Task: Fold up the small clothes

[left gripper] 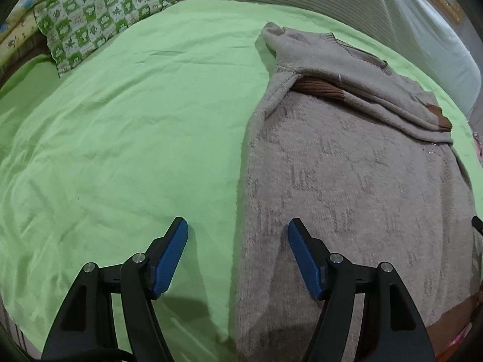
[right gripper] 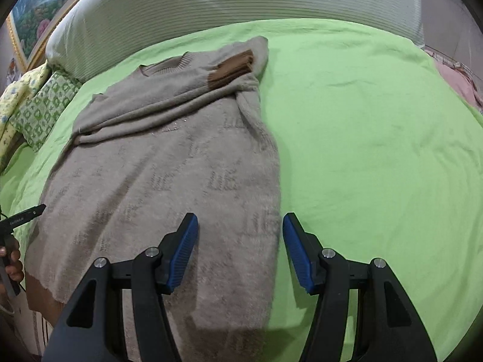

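A beige knitted sweater [left gripper: 356, 169] with brown cuffs lies flat on a green bedsheet [left gripper: 126, 138], both sleeves folded across its chest. My left gripper [left gripper: 238, 226] is open and empty, hovering over the sweater's left side edge near the hem. In the right wrist view the sweater [right gripper: 169, 175] fills the left half of the sheet [right gripper: 377, 138]. My right gripper [right gripper: 240, 221] is open and empty, straddling the sweater's right side edge near the hem. The left gripper's tip [right gripper: 30, 212] shows at that view's left edge.
A green-and-white patterned pillow [left gripper: 96, 21] and a yellow printed one [left gripper: 18, 27] lie at the bed's far left. A white ribbed headboard cushion [right gripper: 229, 3] runs along the back. A framed picture [right gripper: 33, 18] hangs behind. Pink fabric [right gripper: 455, 81] lies at the far right.
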A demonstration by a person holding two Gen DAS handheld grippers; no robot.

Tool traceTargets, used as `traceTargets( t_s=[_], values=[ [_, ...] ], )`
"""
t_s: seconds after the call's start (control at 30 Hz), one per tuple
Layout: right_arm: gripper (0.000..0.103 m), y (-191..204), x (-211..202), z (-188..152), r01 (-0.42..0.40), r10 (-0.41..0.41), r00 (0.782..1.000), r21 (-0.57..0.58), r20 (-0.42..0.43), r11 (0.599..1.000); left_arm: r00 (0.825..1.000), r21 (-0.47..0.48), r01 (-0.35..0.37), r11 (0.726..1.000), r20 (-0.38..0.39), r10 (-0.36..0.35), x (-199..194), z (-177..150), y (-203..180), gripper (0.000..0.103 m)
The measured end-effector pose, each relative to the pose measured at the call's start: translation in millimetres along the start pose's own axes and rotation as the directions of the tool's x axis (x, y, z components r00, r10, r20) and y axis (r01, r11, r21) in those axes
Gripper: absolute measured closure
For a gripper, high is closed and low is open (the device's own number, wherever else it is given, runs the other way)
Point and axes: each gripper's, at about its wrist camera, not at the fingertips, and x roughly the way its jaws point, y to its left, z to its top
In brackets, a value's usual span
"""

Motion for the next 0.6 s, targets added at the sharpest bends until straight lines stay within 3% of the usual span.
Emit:
traceTargets(
  t_s=[0.07, 0.1, 0.13, 0.17, 0.2, 0.23, 0.33, 0.43, 0.5, 0.6],
  values=[
    [0.047, 1, 1, -1, -0.002, 0.002, 1.0, -0.01, -0.011, 1.0, 1.0, 0.0, 0.003, 1.0, 0.006, -0.003, 1, -1, 0, 0.036],
    [0.053, 1, 2, -2, -0.011, 0.011, 1.0, -0.007, -0.014, 1.0, 1.0, 0.003, 0.011, 1.0, 0.008, -0.011, 1, -1, 0, 0.05],
    [0.069, 0, 2, -3, -0.013, 0.013, 1.0, -0.005, -0.019, 1.0, 0.999, 0.008, 0.042, 0.999, 0.013, -0.042, 0, -1, -1, 0.06],
    [0.089, 0, 1, -3, -0.016, 0.016, 1.0, -0.005, -0.018, 1.0, 0.998, 0.008, 0.059, 0.998, 0.011, -0.06, -1, -1, -1, 0.08],
    [0.096, -1, -1, -3, -0.018, 0.018, 1.0, -0.004, -0.016, 1.0, 0.997, 0.008, 0.079, 0.997, 0.008, -0.079, -3, -1, -1, 0.094],
    [0.096, 0, -5, -3, -0.009, 0.009, 1.0, -0.01, -0.01, 1.0, 0.996, 0.011, 0.09, 0.996, 0.006, -0.09, -5, -3, -1, 0.095],
    [0.097, 1, -14, -3, 0.037, -0.036, 0.999, -0.057, 0.006, 0.998, 0.997, 0.024, 0.078, 0.997, 0.003, -0.078, -7, -9, 1, 0.095],
    [0.096, -7, -10, -2, 0.001, -0.002, 0.999, -0.023, -0.033, 1.0, 0.997, 0.027, 0.076, 0.997, 0.002, -0.076, -10, -9, 4, 0.088],
    [0.092, -9, -14, 3, 0.003, -0.003, 1.0, -0.006, -0.009, 1.0, 0.997, 0.018, 0.079, 0.997, -0.008, -0.079, -10, -5, 6, 0.065],
    [0.076, -10, -22, 12, -0.016, 0.016, 0.999, 0.025, 0.03, 1.0, 0.993, -0.006, 0.105, 0.994, -0.05, -0.105, -7, -4, 9, 0.048]
  ],
)
